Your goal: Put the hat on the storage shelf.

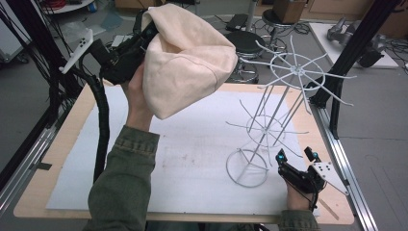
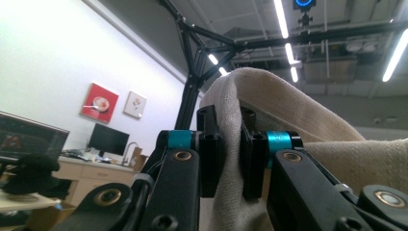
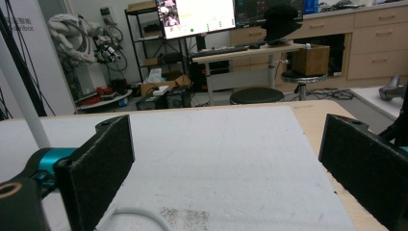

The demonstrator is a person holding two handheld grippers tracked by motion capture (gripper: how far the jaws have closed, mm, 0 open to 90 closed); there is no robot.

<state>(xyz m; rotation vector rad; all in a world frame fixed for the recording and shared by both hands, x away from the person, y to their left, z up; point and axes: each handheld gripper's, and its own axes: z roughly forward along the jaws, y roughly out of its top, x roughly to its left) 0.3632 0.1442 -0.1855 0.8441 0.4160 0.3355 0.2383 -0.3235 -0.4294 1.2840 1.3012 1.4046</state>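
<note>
High view: my left gripper (image 1: 144, 36) is raised above the far left part of the table (image 1: 57, 154), clamped on a cream cloth hat (image 1: 185, 60) that hangs to its right, clear of the surface. The white mat (image 1: 192, 159) covers most of the tabletop and lies bare across its middle and left. The white wire rack (image 1: 269, 120) stands on the mat's right half, its ring base near the front edge and its top spokes reaching past the table's right rim. My right gripper (image 1: 296, 159) rests low at the front right corner, just beside the rack's base.

Left gripper view: my jaws are closed on a fold of the hat (image 2: 231, 144), cloth pinched between the pads and spilling to the right.

Right gripper view: my jaws stand wide apart, nothing between them. The mat (image 3: 216, 159) runs open ahead to the table's far edge. A white rack rod (image 3: 21, 106) rises at the left.
</note>
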